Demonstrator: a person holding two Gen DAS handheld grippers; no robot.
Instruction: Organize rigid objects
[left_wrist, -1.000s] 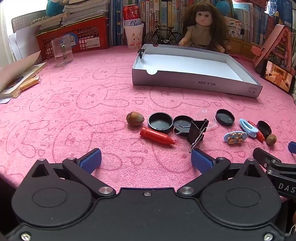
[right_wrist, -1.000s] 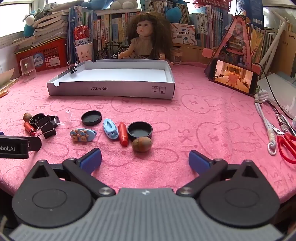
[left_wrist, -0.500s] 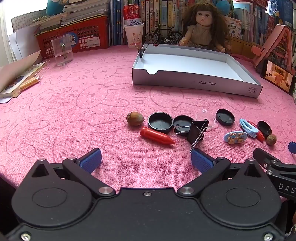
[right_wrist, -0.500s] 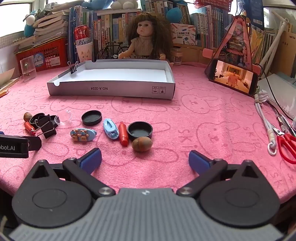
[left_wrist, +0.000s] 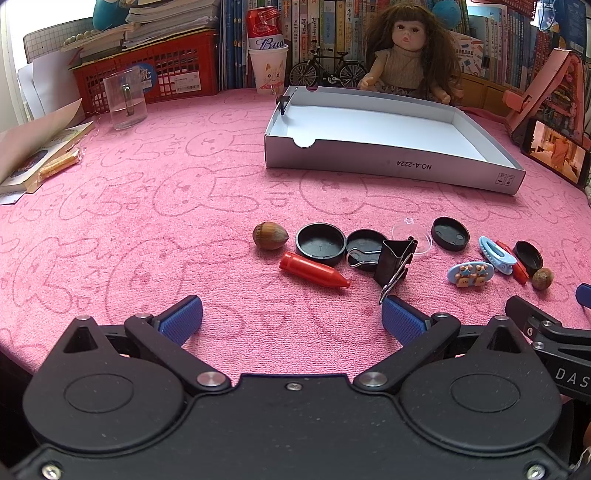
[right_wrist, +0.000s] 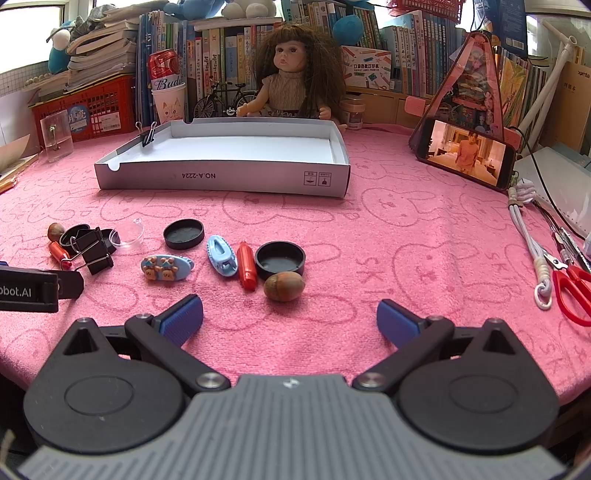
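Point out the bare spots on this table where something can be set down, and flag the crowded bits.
The white box floor is bare, apart from a binder clip on its rim. Pink cloth lies free between the black cap and the cable, also left of the hazelnut toward the glass. Crowded: the row of caps, clips and crayons before both open tongs.

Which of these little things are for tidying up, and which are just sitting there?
For tidying: white box, two nuts, red crayons, black caps, binder clip, hair clips.

Just sitting there: doll, phone, scissors, glass.
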